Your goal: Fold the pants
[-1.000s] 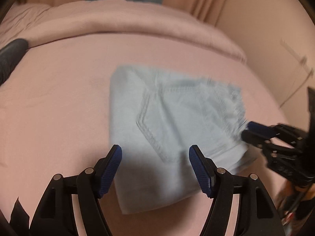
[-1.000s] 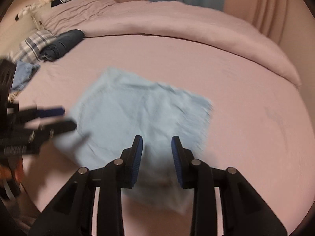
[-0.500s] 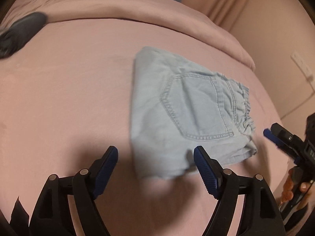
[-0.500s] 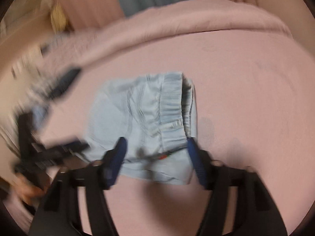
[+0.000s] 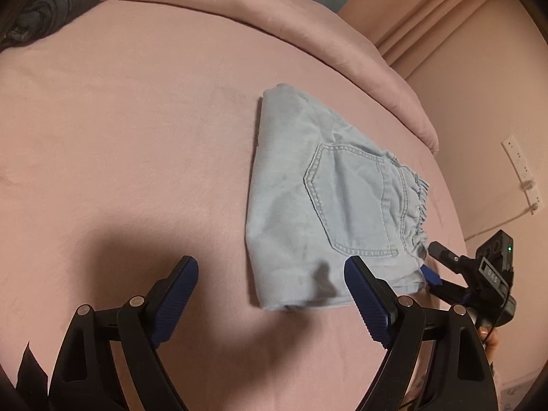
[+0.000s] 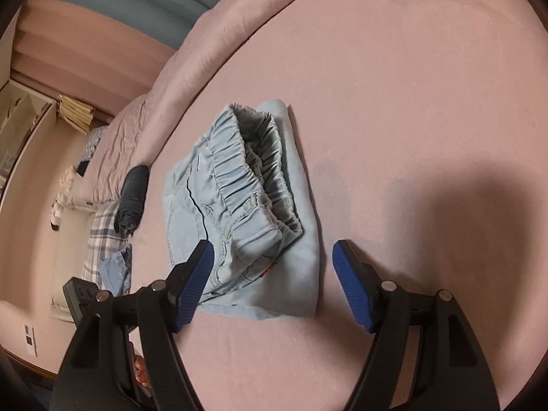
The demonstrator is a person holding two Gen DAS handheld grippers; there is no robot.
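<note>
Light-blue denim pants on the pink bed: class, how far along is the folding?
Done: the pants lie as a compact folded stack, waistband on top. In hand: nothing; the left tool and right tool have just opened, empty. Left: perhaps only straightening the edges.

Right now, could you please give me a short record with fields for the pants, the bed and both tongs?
surface: pink bed sheet
pants: light blue jeans, folded into a compact stack, back pocket up, lying flat
waistband: elastic band on top, facing the right wrist camera
left tongs: open, nothing between them, jaws have just been widening
right tongs: open, straddling the near edge of the jeans, not pressing
other: dark rolled garment beside the stack, apart from it
</note>
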